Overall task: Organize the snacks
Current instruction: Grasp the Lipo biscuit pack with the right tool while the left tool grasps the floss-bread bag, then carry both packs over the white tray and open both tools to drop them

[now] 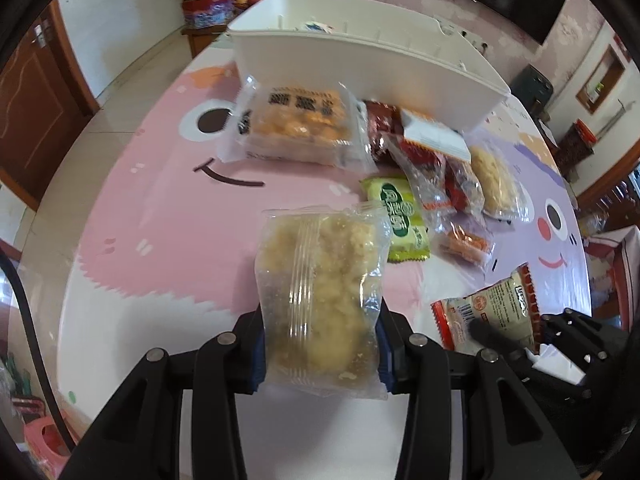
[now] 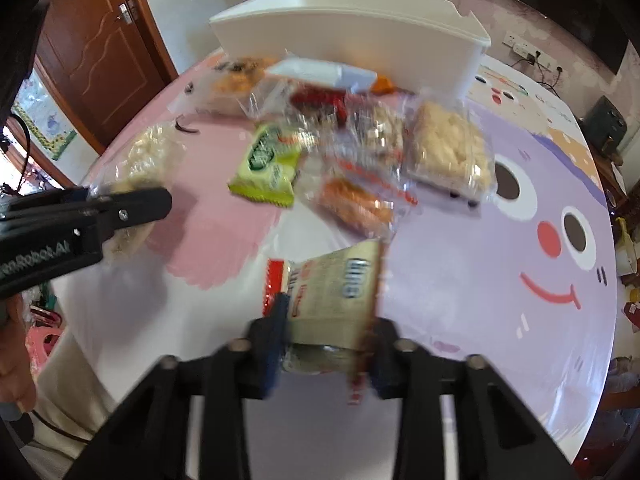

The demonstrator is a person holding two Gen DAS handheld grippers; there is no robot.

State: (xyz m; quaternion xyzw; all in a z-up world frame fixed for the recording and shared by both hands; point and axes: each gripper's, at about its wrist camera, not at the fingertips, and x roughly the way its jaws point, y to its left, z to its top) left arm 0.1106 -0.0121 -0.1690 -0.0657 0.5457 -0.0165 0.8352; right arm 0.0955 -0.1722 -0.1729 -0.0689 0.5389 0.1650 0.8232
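Note:
My left gripper (image 1: 320, 354) is shut on a clear packet of pale crumbly cake (image 1: 320, 292) and holds it above the table. It also shows in the right wrist view (image 2: 138, 168), at the left. My right gripper (image 2: 326, 350) is shut on a beige packet with red edges (image 2: 336, 292), seen at lower right in the left wrist view (image 1: 488, 312). A white plastic bin (image 1: 360, 60) stands at the far side of the table (image 2: 348, 44). A pile of snack packets lies in front of it, among them a green packet (image 1: 400, 216) and a large clear pack of golden biscuits (image 1: 300, 124).
The round table (image 1: 160, 208) has a pink and purple cartoon cloth. A second crumbly cake packet (image 2: 450, 148) lies at the right of the pile. A wooden door (image 2: 96, 44) and a red tin (image 1: 208, 8) are beyond the table.

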